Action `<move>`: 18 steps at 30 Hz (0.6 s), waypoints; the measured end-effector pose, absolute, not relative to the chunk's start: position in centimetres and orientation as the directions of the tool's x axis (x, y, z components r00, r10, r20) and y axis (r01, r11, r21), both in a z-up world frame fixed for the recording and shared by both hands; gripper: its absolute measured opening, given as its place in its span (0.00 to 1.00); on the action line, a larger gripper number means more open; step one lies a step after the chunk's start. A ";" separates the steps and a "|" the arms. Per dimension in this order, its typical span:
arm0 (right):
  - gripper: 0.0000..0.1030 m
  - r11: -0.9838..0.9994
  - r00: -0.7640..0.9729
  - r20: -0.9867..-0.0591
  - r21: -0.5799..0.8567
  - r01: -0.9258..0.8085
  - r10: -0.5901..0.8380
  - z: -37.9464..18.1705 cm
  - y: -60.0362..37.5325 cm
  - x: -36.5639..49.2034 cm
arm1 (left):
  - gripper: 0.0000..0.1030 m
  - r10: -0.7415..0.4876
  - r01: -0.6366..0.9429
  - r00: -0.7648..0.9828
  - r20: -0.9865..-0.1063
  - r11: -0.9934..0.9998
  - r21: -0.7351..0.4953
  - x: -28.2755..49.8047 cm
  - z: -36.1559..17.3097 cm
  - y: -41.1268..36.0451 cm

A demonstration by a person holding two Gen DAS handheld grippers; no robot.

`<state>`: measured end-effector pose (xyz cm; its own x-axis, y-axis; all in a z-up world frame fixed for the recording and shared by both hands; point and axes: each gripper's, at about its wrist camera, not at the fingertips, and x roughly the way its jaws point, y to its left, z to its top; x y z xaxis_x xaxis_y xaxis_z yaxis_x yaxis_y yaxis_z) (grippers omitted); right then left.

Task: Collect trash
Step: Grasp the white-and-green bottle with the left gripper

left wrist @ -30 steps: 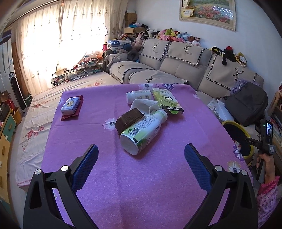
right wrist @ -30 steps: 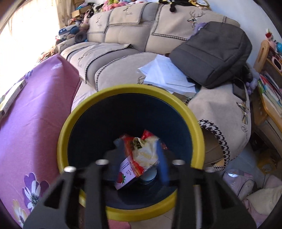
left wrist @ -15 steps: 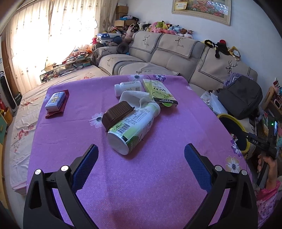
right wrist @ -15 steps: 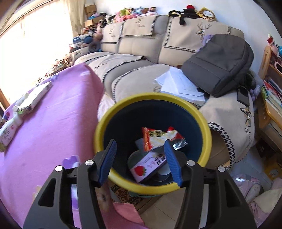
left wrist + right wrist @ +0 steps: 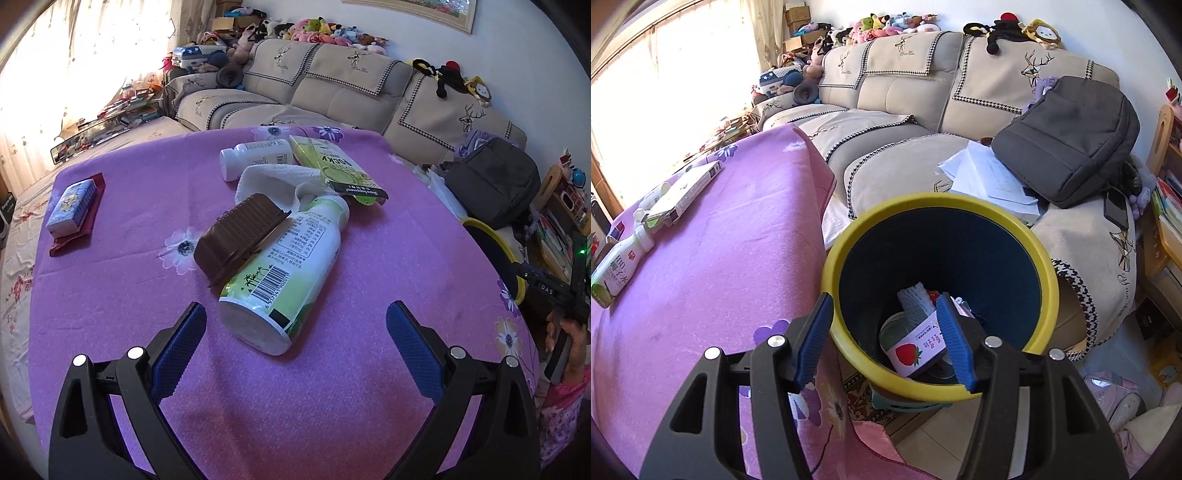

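The green and white bottle [image 5: 291, 273] lies on its side on the purple table [image 5: 140, 206], a brown cup [image 5: 236, 236] leaning on it. Your left gripper [image 5: 295, 328] is spread wide just before it. Your right gripper [image 5: 886, 332], spread and empty, hangs over the yellow bin [image 5: 1047, 258].

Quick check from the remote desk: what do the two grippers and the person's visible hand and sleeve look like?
Both the left gripper and the right gripper have black plastic triangular finger frames with cut-out holes, silver round bolts at the pivots, and blue textured pads on the inner faces. No cables show. In the left view, the hand shows at a pink patterned sleeve.
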<state>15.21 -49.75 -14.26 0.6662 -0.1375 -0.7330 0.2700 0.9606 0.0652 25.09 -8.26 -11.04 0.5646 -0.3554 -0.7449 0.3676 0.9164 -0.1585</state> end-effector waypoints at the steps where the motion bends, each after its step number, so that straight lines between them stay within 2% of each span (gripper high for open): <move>1: 0.54 0.961 0.666 -0.733 0.065 0.268 -0.136 -14.2 -49.7 15.3 | 0.94 -0.360 0.373 0.568 -0.740 0.914 -0.159 25.2 -11.1 -8.3; 6: 0.54 0.962 0.665 -0.736 0.067 0.264 -0.132 -14.3 -49.6 15.4 | 0.94 -0.353 0.388 0.582 -0.732 0.912 -0.132 25.7 -11.5 -8.7; 9: 0.54 0.963 0.663 -0.738 0.068 0.260 -0.126 -14.4 -49.6 15.4 | 0.94 -0.374 0.402 0.554 -0.744 0.903 -0.155 25.5 -11.7 -9.2; 14: 0.55 0.965 0.665 -0.738 0.073 0.253 -0.119 -14.5 -49.4 15.4 | 0.94 -0.473 0.491 0.499 -0.726 0.845 -0.213 23.7 -10.8 -11.5; 18: 0.55 0.966 0.670 -0.734 0.080 0.247 -0.111 -14.5 -49.4 15.4 | 0.94 -0.346 0.443 0.570 -0.745 0.894 -0.076 23.7 -10.3 -13.7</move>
